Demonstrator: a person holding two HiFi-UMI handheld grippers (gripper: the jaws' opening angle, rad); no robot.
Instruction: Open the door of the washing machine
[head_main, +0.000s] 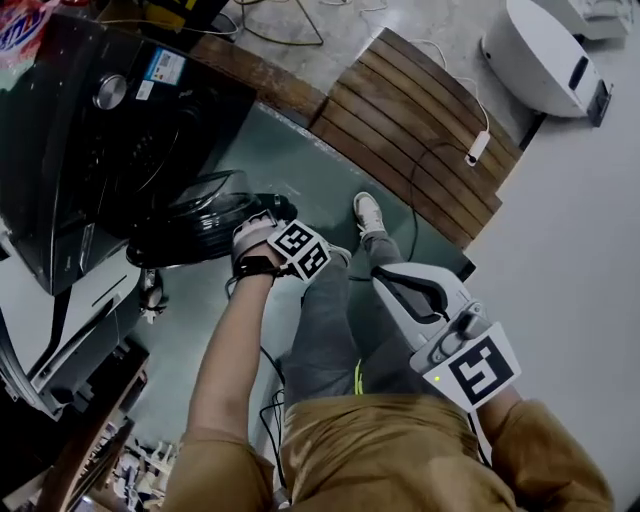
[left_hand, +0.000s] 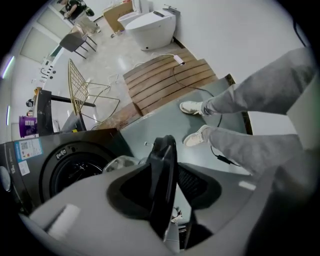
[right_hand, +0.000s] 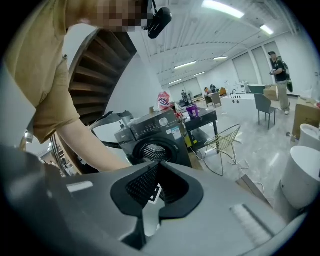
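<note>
The dark front-loading washing machine (head_main: 100, 150) stands at the upper left of the head view. Its round door (head_main: 195, 225) is swung out over the green floor, and the drum (left_hand: 75, 172) lies bare. My left gripper (head_main: 264, 210) points steeply down at the door's outer edge. In the left gripper view the black door rim (left_hand: 162, 180) stands between the jaws of my left gripper (left_hand: 167, 200), with a gap on its right side, so the gripper is open. My right gripper (head_main: 385, 280) hangs near my legs, shut and empty. In the right gripper view, my right gripper (right_hand: 157, 167) faces the machine (right_hand: 155, 132).
A slatted wooden platform (head_main: 410, 130) lies behind the machine, with a cable and plug (head_main: 478, 148) across it. A white toilet (head_main: 545, 60) sits at the top right. My shoes (head_main: 368, 212) are on the green floor. A wire chair (left_hand: 82, 95) stands farther off.
</note>
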